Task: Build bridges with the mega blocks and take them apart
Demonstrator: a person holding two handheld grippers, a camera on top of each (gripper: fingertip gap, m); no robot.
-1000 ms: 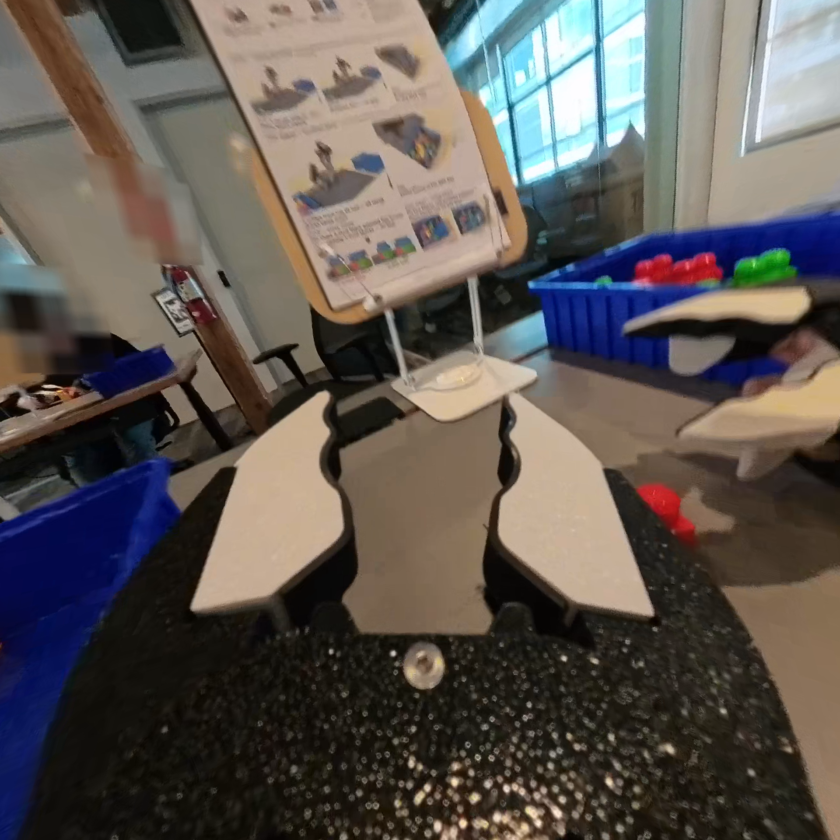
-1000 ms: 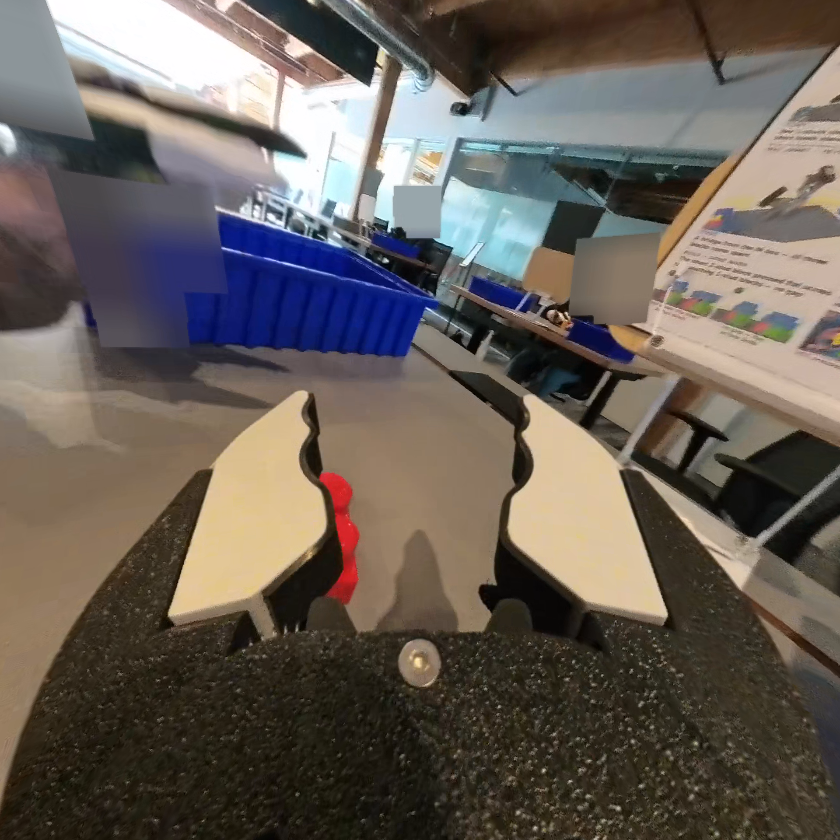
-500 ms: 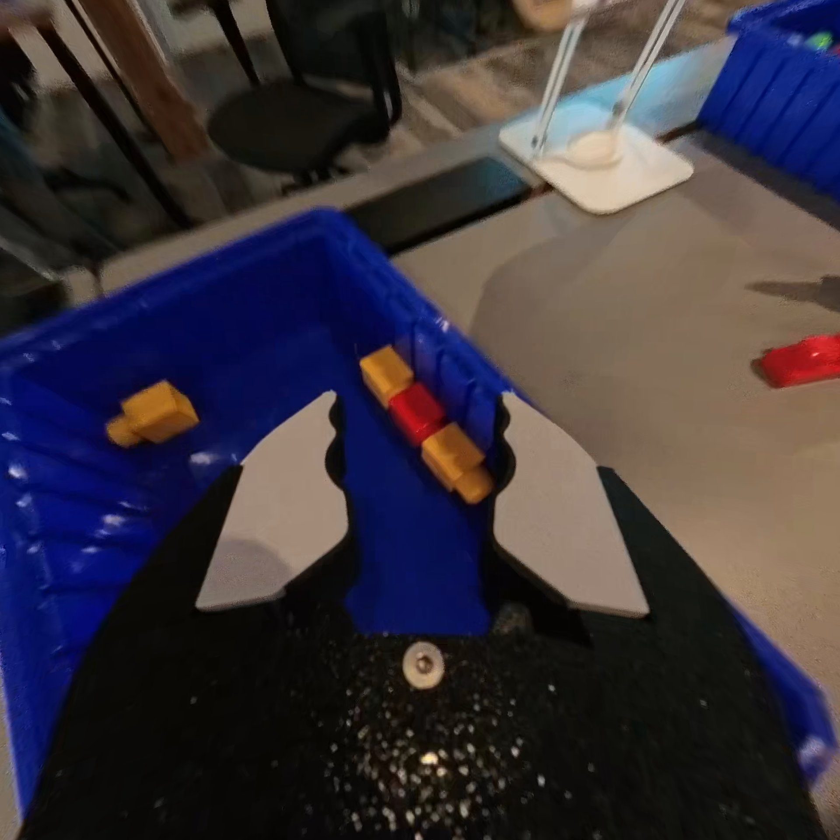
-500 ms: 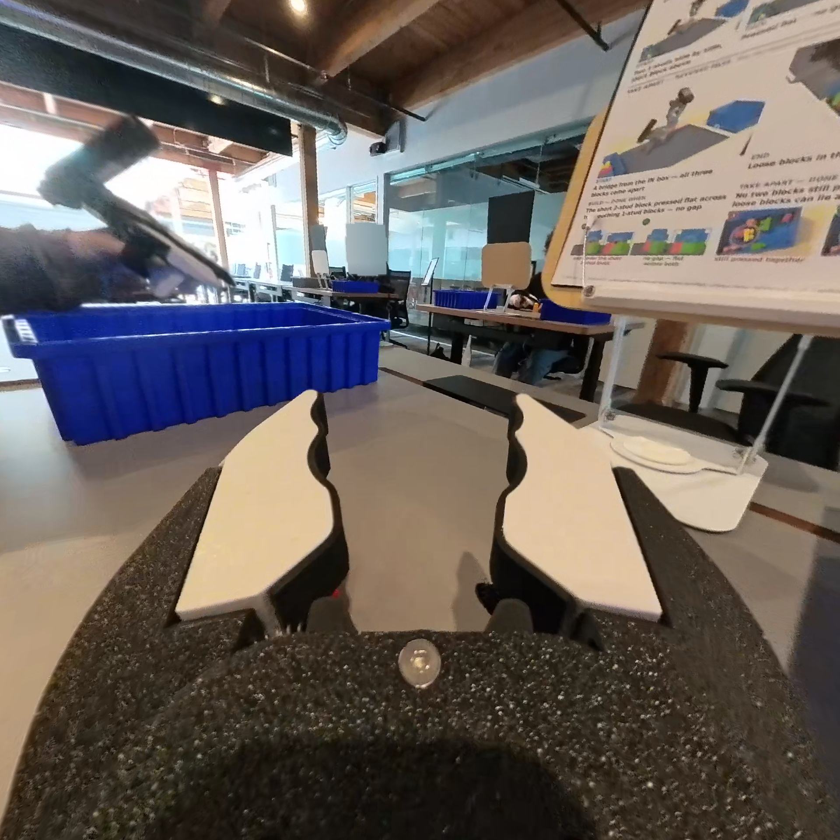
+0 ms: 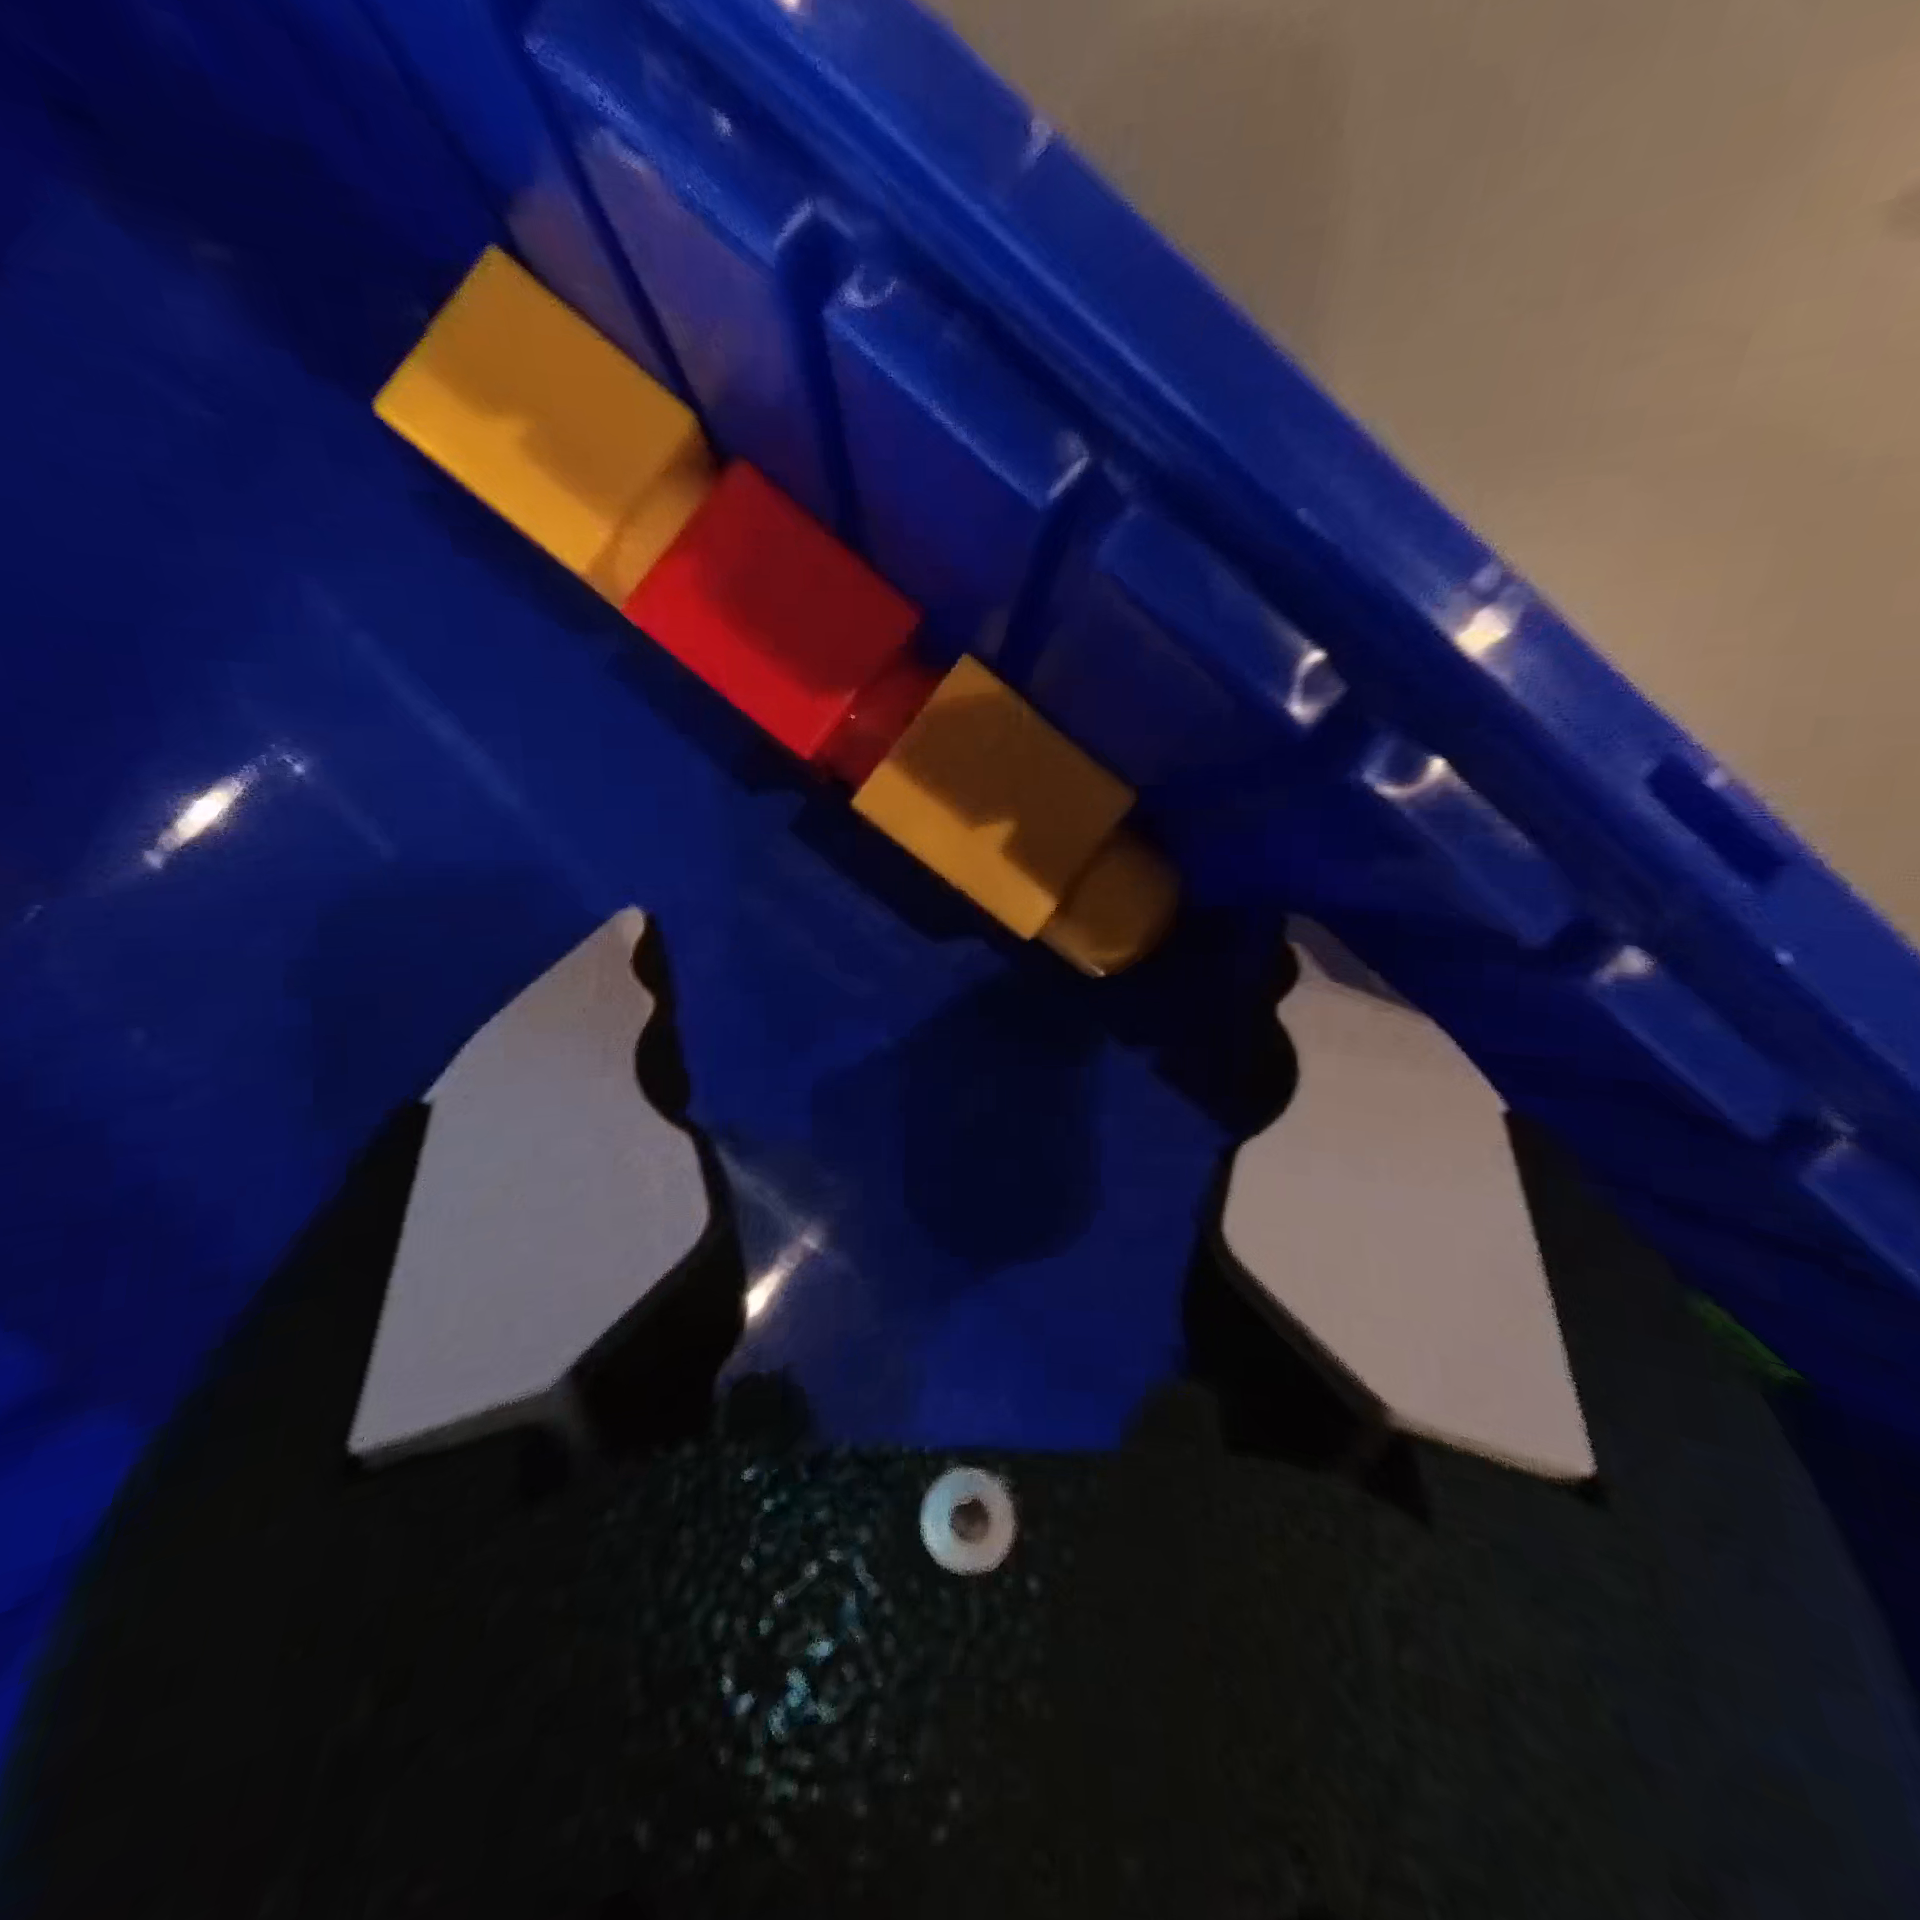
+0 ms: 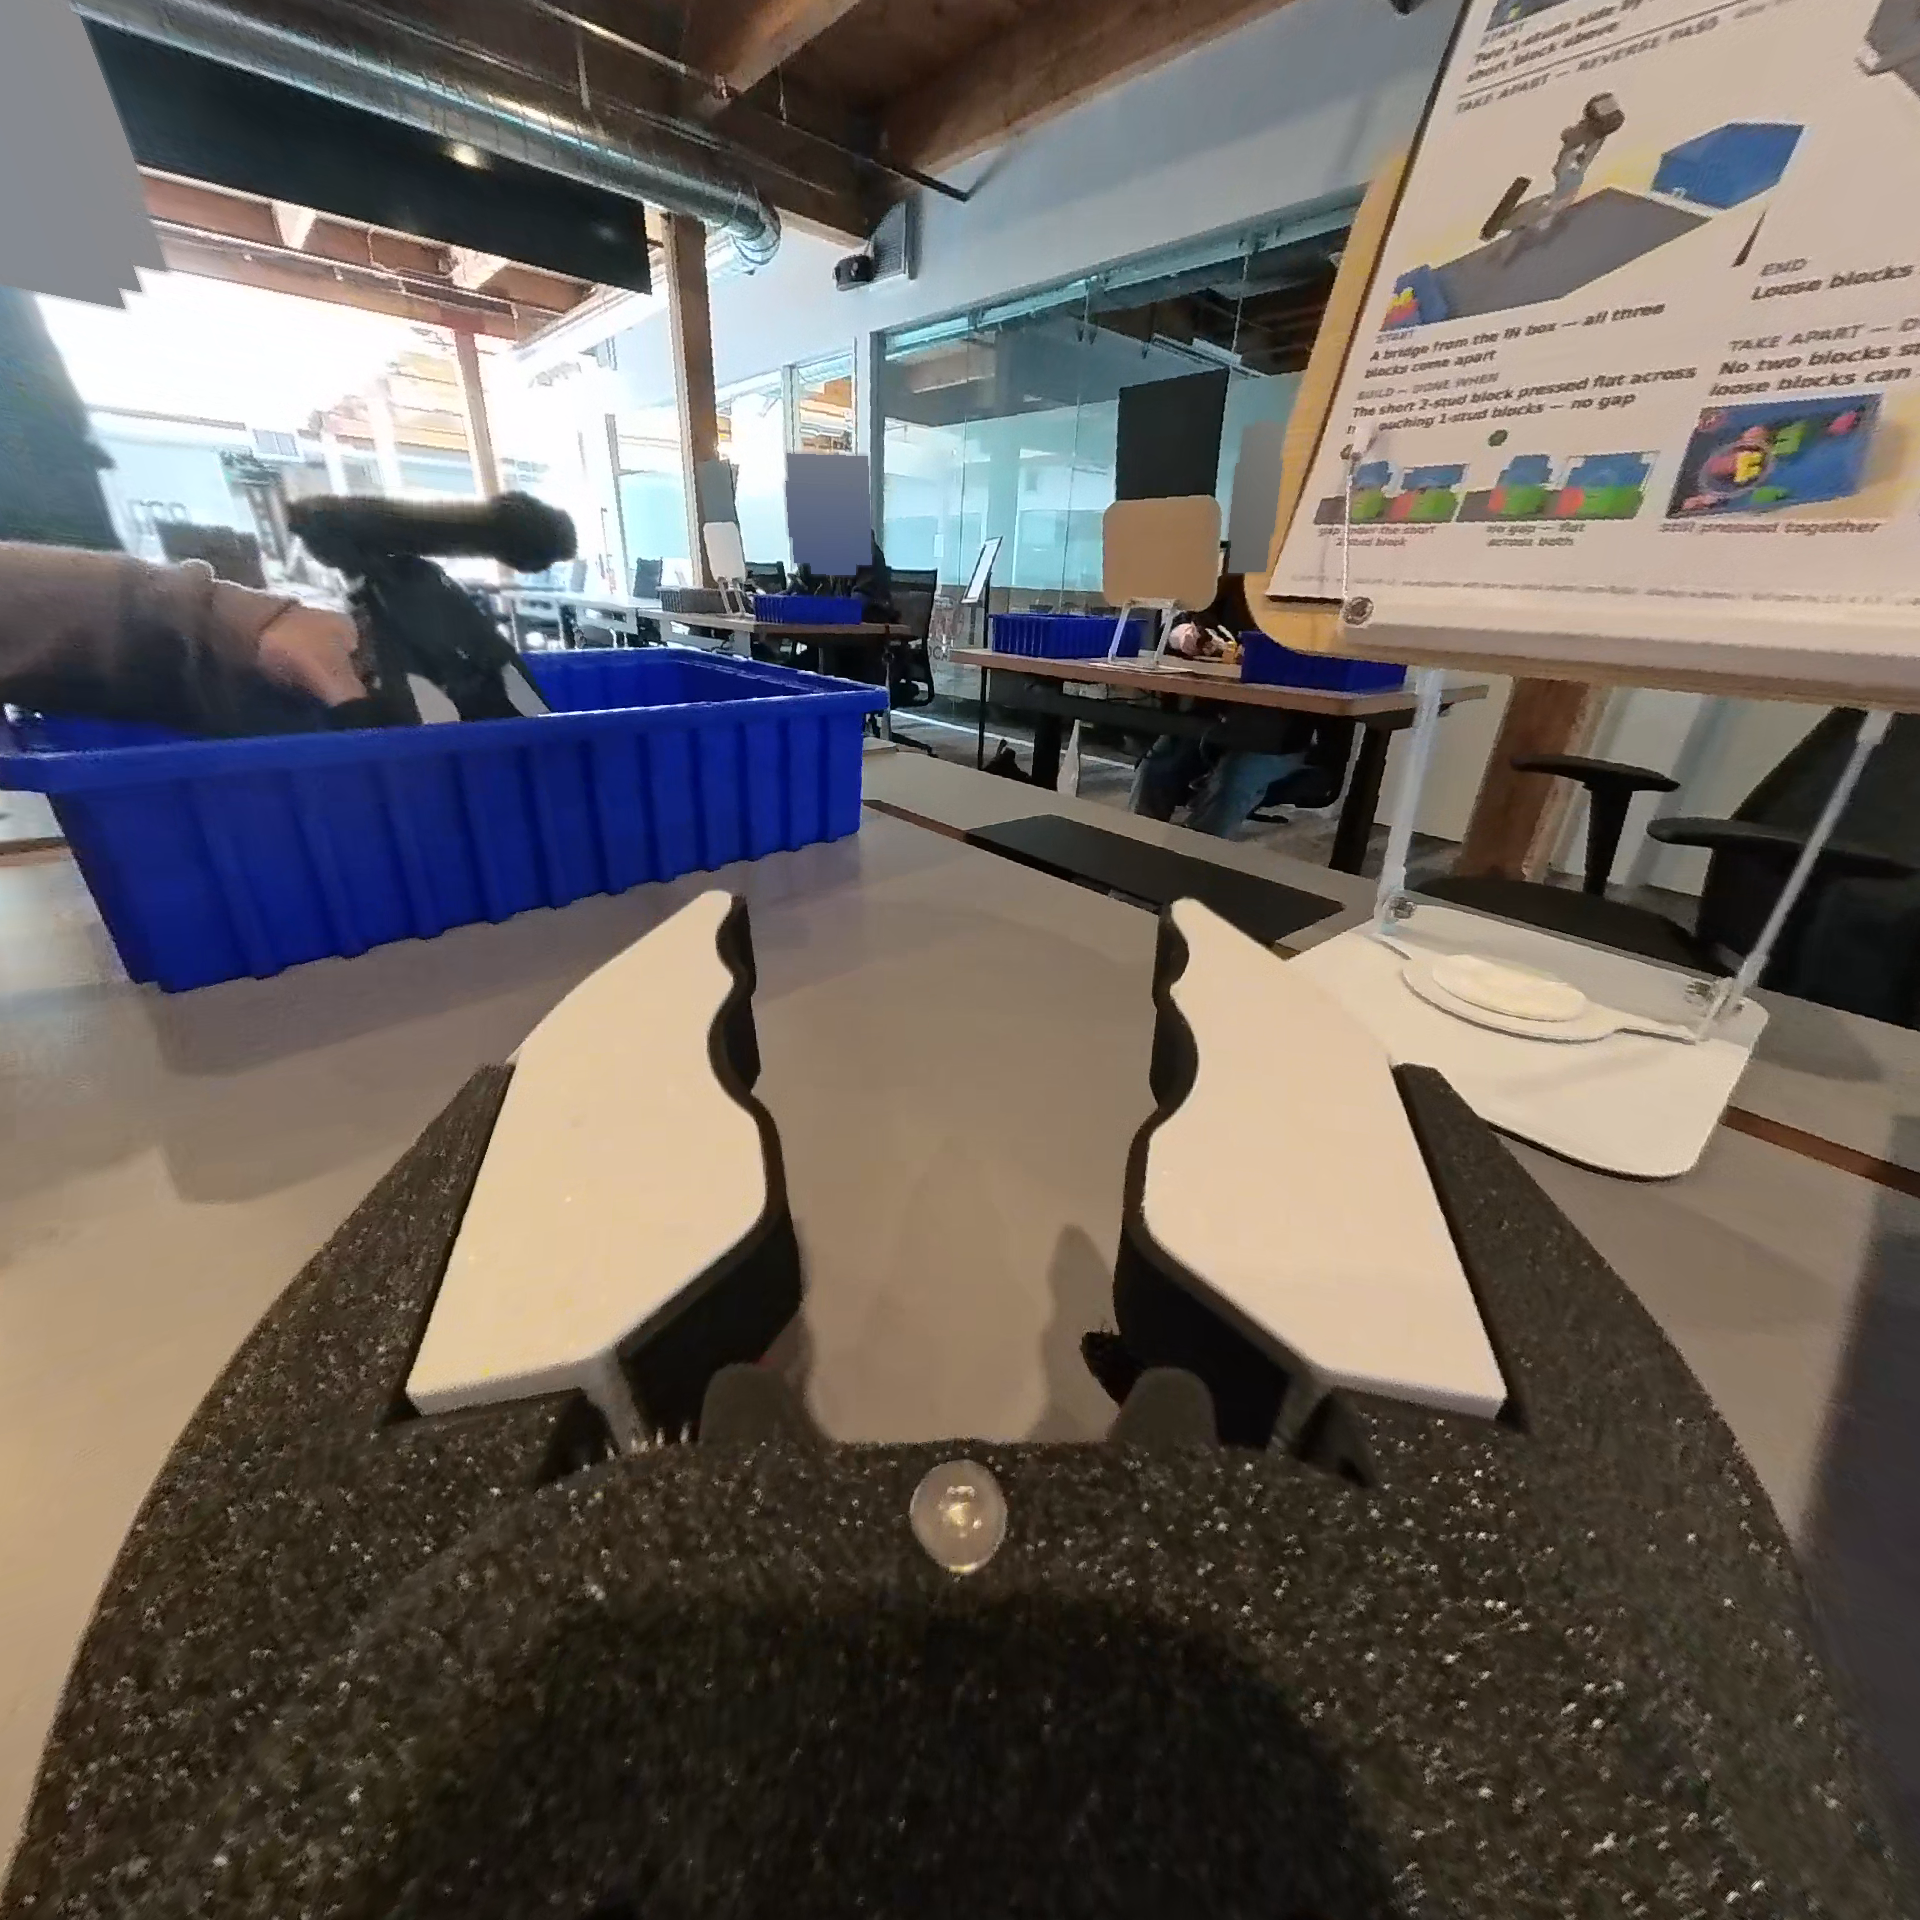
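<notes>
A joined row of blocks lies on its side in the blue bin, against its ribbed wall: a yellow block, a red block and a second yellow block. My left gripper is open and empty, down inside the bin, its fingertips just short of the nearer yellow block. My right gripper is open and empty, low over the grey table. In the right wrist view the left gripper, held by a hand, dips into the blue bin at the left.
An instruction board on a clear stand with a white base stands at the right of the table. A black pad lies at the table's far edge. Office chairs and other tables with blue bins are beyond. The red block is about 5 cm from my left fingertips.
My left gripper swung from the board to the bin, then dropped inside, close to the yellow-red-yellow row. My right gripper tilted up level; the red block on the table left its view.
</notes>
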